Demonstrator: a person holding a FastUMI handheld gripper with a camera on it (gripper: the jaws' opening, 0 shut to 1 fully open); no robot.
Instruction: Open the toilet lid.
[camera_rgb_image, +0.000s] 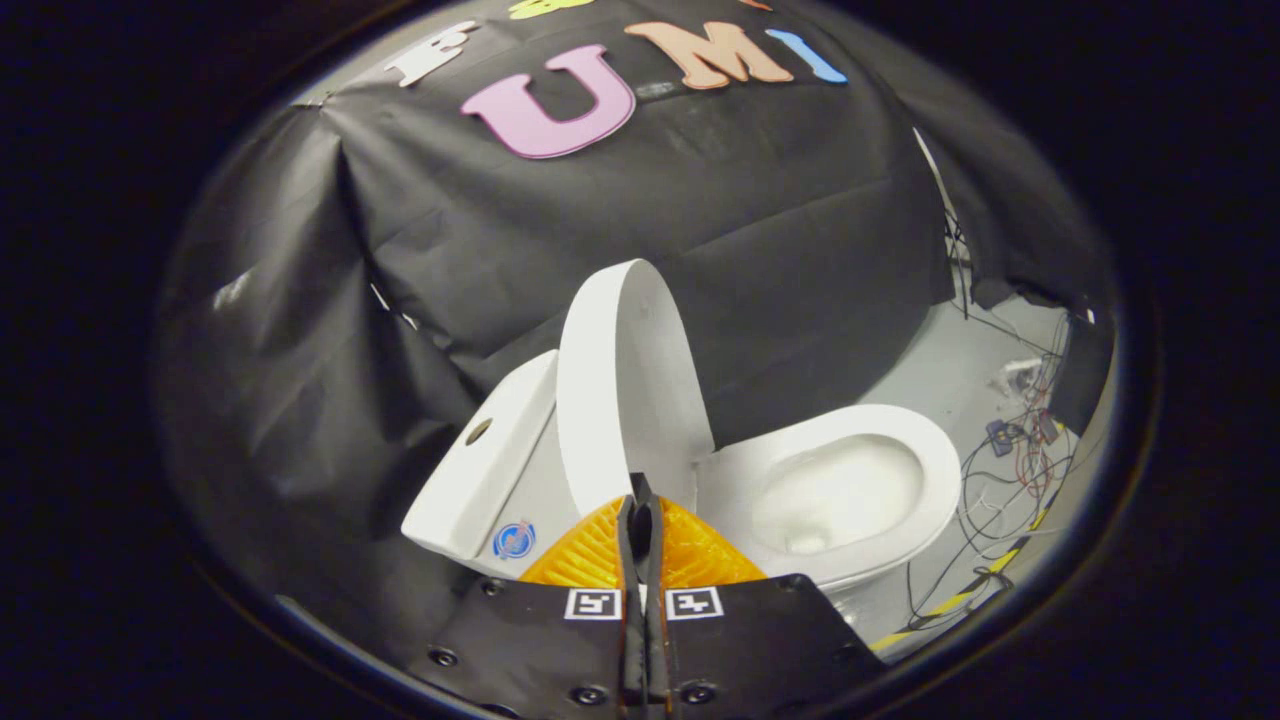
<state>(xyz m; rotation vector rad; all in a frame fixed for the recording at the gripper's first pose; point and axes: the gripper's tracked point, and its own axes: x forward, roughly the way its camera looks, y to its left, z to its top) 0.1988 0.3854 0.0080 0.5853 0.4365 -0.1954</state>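
A white toilet stands just beyond my fingers, seen tilted. Its lid is raised and stands upright, leaning toward the tank. To the right of the lid, the seat and bowl lie uncovered. My gripper is just in front of the lid's lower edge, with its fingers pressed together. Nothing shows between them.
Black cloth walls close in behind the toilet and on its left. To the right of the bowl, loose cables lie on the pale floor, along with a strip of yellow and black tape.
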